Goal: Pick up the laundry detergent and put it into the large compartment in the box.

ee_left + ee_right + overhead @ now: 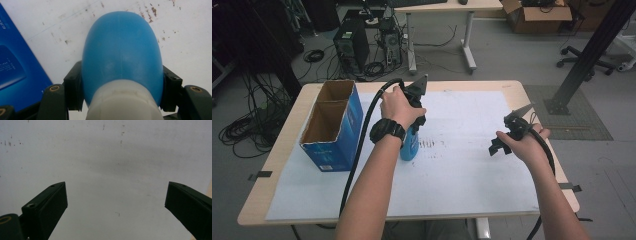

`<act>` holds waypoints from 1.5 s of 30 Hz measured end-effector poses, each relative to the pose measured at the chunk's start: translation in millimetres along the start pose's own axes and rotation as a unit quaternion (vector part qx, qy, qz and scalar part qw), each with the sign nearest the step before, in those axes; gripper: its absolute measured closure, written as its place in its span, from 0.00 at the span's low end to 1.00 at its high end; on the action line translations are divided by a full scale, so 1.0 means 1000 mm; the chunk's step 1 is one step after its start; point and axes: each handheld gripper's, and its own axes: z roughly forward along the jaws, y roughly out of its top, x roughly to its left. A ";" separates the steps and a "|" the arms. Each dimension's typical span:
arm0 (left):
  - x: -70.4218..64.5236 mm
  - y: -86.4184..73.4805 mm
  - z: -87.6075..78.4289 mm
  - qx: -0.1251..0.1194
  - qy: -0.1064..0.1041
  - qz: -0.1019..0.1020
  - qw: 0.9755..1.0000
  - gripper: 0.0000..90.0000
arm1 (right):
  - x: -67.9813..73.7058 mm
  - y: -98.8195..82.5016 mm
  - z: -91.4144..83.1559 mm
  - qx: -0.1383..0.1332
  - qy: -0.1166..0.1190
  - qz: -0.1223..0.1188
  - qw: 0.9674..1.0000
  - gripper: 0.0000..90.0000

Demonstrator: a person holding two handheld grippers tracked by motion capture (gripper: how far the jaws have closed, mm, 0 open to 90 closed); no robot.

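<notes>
Here the left gripper [122, 95] clamps a blue bottle [122, 55]: its two pads [73, 87] press the bottle's opposite flanks just beyond the white neck [123, 102], and the rounded blue body runs out past the fingertips toward the white sheet [62, 30]. In the high view the bottle [409, 145] stands upright on the sheet [462, 170], just to the right of the blue box [334, 127] and near it without touching; the left gripper [414, 107] comes down on it from above. The right gripper [116, 202] holds nothing; its jaws stand wide apart over bare sheet. It [507, 137] hangs well to the right of the box, far beyond the bottle.
</notes>
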 end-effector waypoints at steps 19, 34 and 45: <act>0.004 -0.003 -0.004 0.001 -0.003 0.002 1.000 0.41 | 0.003 -0.001 -0.004 -0.007 -0.001 -0.002 1.000 0.05; 0.015 -0.009 -0.041 -0.014 -0.006 0.002 1.000 0.41 | 0.005 -0.001 -0.005 -0.006 0.002 -0.003 1.000 0.05; 0.028 -0.015 -0.073 -0.029 -0.006 -0.003 1.000 0.42 | 0.010 0.002 -0.007 -0.007 0.002 -0.005 1.000 0.05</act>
